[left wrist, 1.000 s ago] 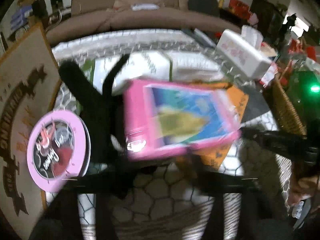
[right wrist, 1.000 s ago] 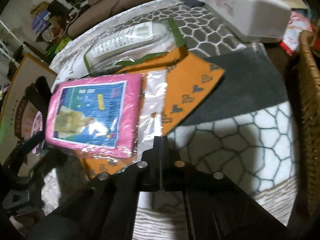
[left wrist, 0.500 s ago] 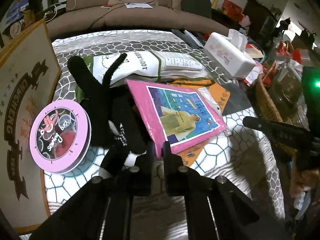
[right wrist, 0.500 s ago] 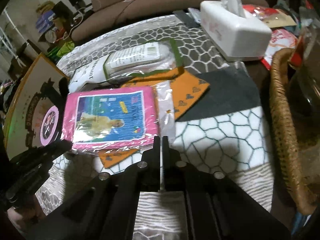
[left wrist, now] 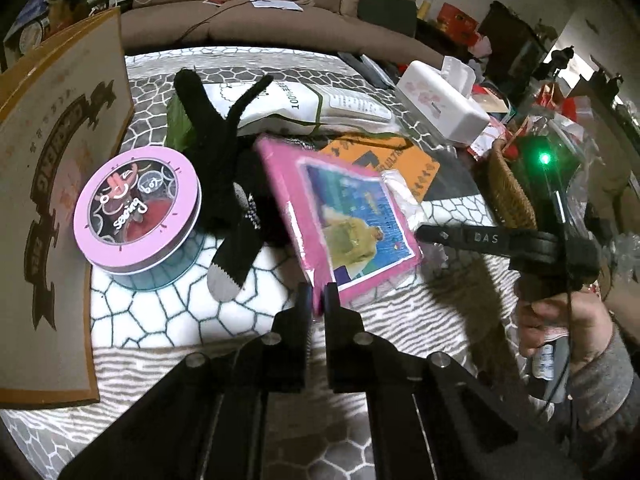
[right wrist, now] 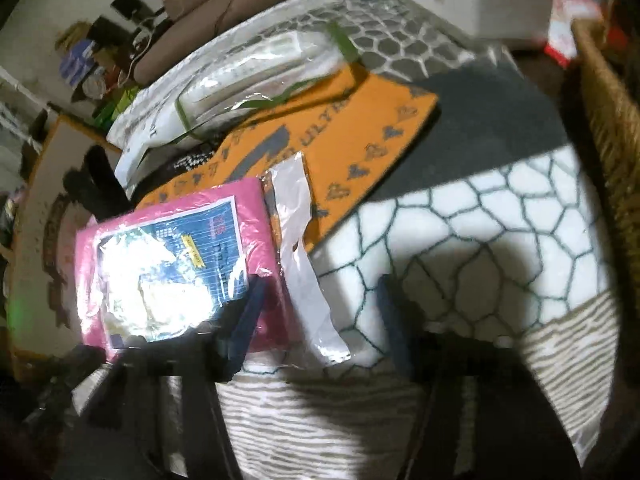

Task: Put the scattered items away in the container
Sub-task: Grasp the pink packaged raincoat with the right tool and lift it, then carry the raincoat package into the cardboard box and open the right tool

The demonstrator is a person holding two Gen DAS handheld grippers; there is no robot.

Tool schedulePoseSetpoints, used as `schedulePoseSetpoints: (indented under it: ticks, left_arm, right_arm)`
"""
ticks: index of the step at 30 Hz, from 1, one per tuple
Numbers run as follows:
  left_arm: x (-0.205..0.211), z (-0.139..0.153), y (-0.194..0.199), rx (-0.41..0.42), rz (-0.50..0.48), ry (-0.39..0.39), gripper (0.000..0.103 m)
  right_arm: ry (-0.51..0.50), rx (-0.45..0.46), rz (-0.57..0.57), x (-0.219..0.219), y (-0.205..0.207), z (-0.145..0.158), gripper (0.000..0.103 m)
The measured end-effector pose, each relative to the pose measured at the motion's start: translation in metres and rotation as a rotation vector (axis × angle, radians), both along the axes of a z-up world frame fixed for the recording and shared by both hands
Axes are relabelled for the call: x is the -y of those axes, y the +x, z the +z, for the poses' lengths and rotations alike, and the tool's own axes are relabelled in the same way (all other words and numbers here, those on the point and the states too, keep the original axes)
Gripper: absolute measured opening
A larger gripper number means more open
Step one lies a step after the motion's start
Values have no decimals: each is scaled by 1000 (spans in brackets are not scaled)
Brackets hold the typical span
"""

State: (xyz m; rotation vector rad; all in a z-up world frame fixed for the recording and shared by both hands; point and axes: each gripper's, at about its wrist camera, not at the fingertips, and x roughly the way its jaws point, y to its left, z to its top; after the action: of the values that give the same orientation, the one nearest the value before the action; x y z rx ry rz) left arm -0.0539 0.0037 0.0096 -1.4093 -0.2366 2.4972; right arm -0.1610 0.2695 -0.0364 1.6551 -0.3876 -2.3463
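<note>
Cardboard box (left wrist: 48,184) stands far left, looks like the container, with the pink tin (left wrist: 138,210) and black socks (left wrist: 228,184) just beside it on the blanket-covered bench (left wrist: 160,312). Left hand-held gripper (left wrist: 318,300) is clenched on the near edge of the pink packet (left wrist: 340,208), tilting it up, probably to swing it left into the box. It points forward and low. Right hand-held gripper (right wrist: 320,304) has its fingers spread, released, around the packet's clear plastic flap (right wrist: 308,280), level with the bench. Wicker basket (left wrist: 508,192) sits far right.
</note>
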Motion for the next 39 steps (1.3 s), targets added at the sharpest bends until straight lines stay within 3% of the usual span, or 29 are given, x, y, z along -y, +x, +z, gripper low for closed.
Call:
schedulePoseSetpoints:
  ticks: [3,8,16,21,27,32,39]
  left_arm:
    - [-3,1,3,4,-6,2,6]
    - [-4,10,14,-10,-8,8,5]
    - [13,79,57,-120,-3,26,5]
    - [48,121,79,-181,43,39,5]
    - [112,161,80,-235,121,17,5]
    - [164,160,62,-211,178,9,5]
    - [205,118,15,-105,173,51,5]
  right_arm:
    - [-71,24,8,2,5,3,1]
    - [-3,-37,57,11,22,38,1]
    - [99,-194,121,31,47,131,1]
    - [150,-304,192,84,52,196,1]
    - [220,-411,307,189,42,253,1]
    - [250,-443,386,287,12,264,1]
    - [368,-428,532,402,-35,225,1]
